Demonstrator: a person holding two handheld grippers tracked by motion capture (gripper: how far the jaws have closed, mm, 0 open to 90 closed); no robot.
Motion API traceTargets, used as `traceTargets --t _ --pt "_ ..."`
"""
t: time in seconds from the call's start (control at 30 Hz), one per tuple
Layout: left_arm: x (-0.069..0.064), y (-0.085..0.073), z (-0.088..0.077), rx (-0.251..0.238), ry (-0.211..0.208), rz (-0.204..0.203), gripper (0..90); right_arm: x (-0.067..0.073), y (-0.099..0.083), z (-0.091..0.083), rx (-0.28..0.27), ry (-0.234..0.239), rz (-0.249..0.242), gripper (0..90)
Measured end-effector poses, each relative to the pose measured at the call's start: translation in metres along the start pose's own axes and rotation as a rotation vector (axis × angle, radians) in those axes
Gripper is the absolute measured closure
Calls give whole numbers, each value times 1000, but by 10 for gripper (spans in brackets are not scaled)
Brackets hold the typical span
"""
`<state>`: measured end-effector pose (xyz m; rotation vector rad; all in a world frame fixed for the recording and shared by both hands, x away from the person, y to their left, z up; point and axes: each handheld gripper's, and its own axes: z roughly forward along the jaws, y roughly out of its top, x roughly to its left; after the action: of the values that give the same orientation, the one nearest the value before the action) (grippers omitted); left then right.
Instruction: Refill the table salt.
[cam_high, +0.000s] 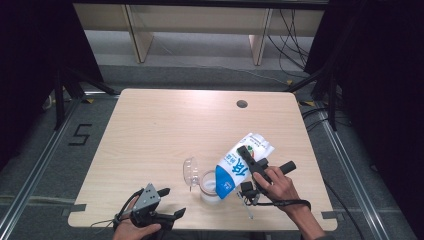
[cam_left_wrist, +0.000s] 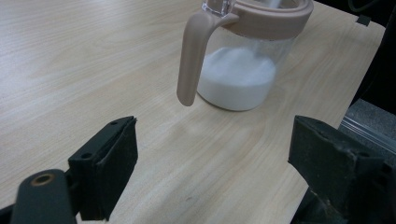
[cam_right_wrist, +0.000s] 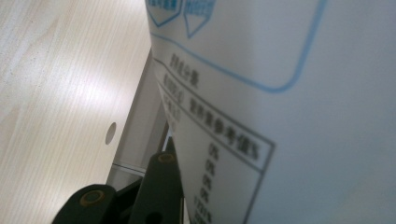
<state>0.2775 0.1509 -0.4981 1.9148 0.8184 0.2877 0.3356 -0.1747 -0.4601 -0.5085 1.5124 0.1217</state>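
- Pouring white powder, the right gripper (cam_high: 248, 161) is clamping a tilted bag (cam_high: 240, 166) over the jar (cam_left_wrist: 243, 70) near the table's (cam_high: 150, 130) front edge.
- Idling beside it, the left gripper (cam_left_wrist: 212, 163) is gaping open, holding nothing.
- Tilting further is risking spillage past the rim, or the soft bag slipping.

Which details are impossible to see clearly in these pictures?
- High view: the bag's mouth and any falling grains are too small to see.
- Left gripper view: the top edge cuts off the jar's opening.
- Right gripper view: the bag's print is blurred, and the bag hides one jaw of the right gripper.
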Motion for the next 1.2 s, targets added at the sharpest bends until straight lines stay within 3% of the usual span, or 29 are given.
traceTargets --t 1.2 --pt "0 0 0 1 1 1 152 -2 0 0 -10 2 -5 755"
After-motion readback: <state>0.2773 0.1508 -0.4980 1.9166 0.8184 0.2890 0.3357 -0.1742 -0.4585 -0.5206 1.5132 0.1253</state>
